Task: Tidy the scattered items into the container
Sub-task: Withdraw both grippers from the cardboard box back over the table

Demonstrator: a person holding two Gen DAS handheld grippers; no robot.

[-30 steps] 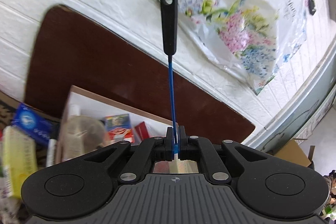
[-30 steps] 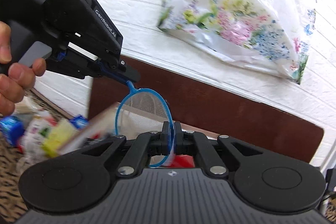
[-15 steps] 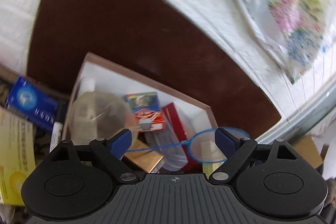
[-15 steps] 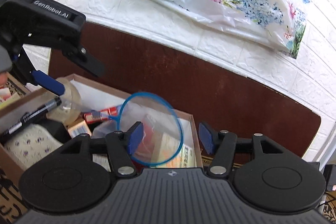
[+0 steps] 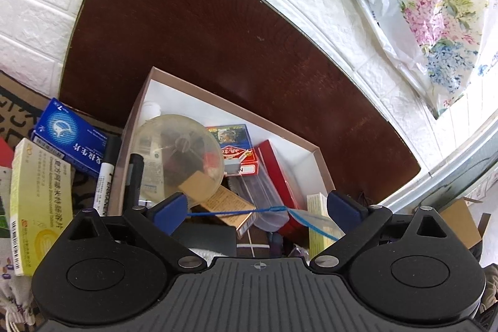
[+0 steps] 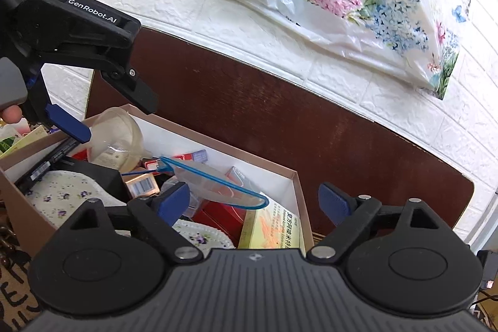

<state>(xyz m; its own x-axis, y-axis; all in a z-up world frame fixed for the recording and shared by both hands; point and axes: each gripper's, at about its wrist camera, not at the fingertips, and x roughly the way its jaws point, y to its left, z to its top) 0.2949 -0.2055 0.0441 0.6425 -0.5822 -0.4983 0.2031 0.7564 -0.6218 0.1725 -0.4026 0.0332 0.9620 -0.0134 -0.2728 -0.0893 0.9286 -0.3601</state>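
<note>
**Blue-rimmed net released into box; both jaws spreading**

Item: small net with blue rim and thin blue stem [image 6: 218, 185]. Location: inside the open cardboard box [image 5: 320, 151], lying tilted across the heaped contents, its hoop over a yellow carton [image 6: 274, 229] and red packs. A second ago it was pinched from both ends, stem in the left gripper [image 5: 258, 207] and hoop in the right gripper [image 6: 255, 201]; now neither pad touches it.

Jaws: both sets are opening and stand wide, nothing pressed between them. The stem runs across the gap of the left jaws without contact.

Box contents seen: clear round dish [image 5: 179, 157], black marker [image 5: 133, 176], card pack [image 5: 236, 150], floral cloth [image 6: 62, 192].

Outstanding, on the patterned surface left of the box: blue carton [image 5: 67, 136], yellow-green carton [image 5: 34, 201], white marker [image 5: 104, 182].

Assessment: this item counts as delivered. The task is partway done. Judged next step: a pick among the cartons and marker beside the box. The box is already piled, so later items may slide off the heap.
</note>
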